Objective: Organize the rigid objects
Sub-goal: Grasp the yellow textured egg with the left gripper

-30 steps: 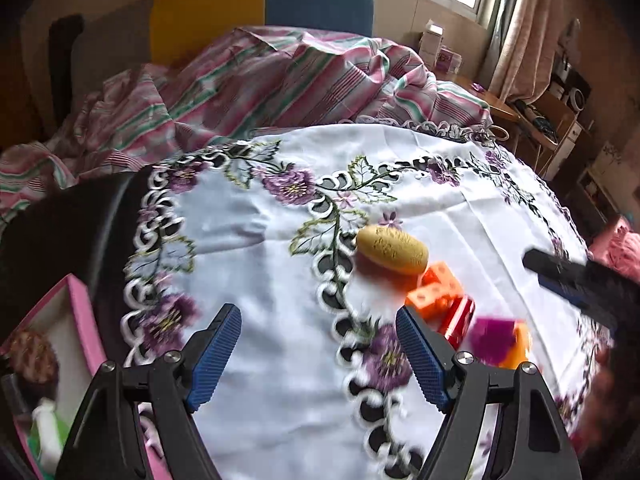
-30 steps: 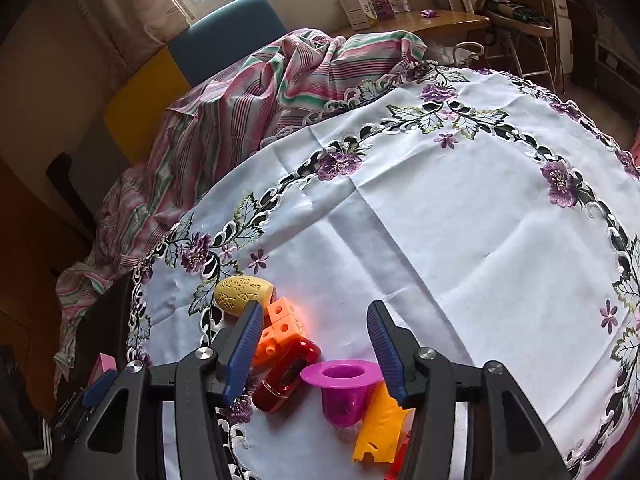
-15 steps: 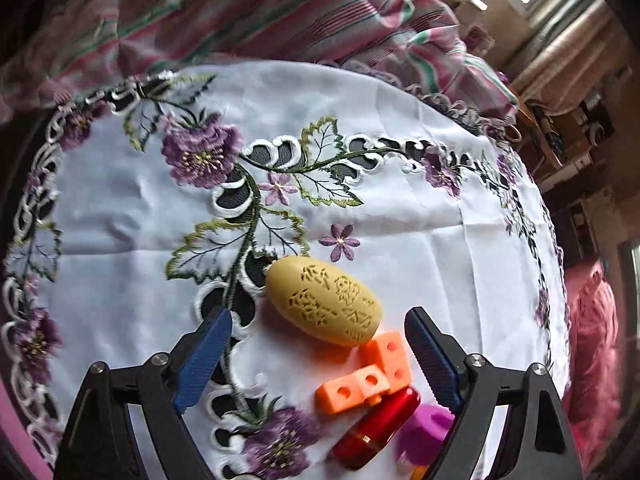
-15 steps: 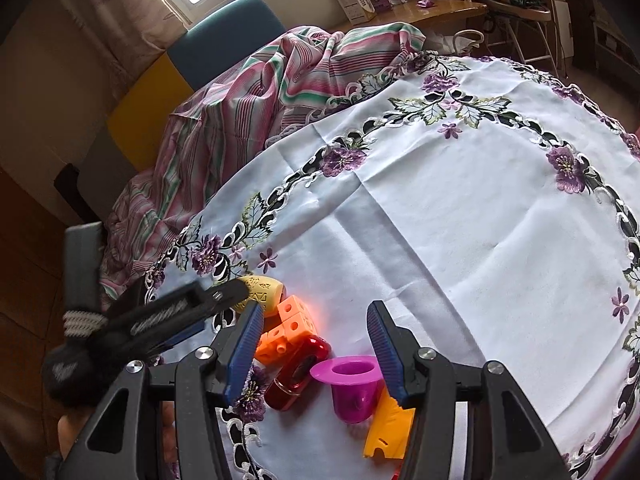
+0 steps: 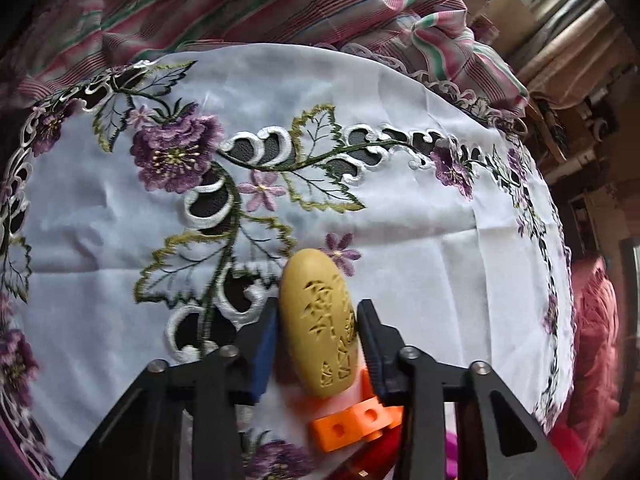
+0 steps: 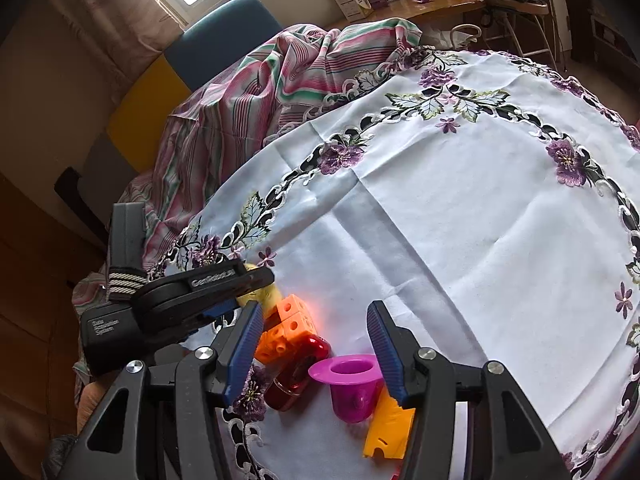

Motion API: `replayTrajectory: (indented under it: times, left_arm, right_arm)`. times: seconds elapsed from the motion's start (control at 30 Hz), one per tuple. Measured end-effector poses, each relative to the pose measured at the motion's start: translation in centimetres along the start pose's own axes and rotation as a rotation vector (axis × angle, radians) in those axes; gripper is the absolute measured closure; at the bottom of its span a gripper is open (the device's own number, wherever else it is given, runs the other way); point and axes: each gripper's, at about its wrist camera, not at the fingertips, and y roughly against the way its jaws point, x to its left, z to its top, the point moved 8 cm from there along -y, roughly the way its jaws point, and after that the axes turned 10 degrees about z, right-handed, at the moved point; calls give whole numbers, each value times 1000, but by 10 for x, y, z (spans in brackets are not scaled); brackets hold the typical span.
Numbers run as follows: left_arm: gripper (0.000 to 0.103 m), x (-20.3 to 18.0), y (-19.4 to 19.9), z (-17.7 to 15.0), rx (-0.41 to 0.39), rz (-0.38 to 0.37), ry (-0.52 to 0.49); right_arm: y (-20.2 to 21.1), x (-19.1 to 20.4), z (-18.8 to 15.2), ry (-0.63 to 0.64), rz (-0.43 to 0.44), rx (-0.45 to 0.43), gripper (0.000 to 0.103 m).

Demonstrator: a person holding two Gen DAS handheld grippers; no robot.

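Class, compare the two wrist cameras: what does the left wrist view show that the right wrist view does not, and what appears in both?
Only the left wrist view shows the carved markings on the yellow oval stone, gripped between the left gripper's blue pads.

Only the right wrist view shows the magenta plastic cup, the yellow flat plastic piece and the open right gripper.

Both show the orange holed block, the stone and the white embroidered tablecloth.
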Motion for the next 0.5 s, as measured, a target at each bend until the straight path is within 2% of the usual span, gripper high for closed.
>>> replayTrajectory:
  times: [0.1,0.17,0.3,0.5]
  left_arm:
    - [68,18,10,-13,-14,-8,-62]
    - [68,32,18,-26,-23,12,-105]
    - [68,56,32,-62,-1,17,-176]
    - [70,73,54,-121,13,4,-282]
  right_arm:
    - [-1,1,-1,17,-12,4,48]
    - [-2,1,-1,23,-17,7,48]
    - [-5,0,-3,26,-22,16,48]
    - [-14,11,-11,67,7,66,48]
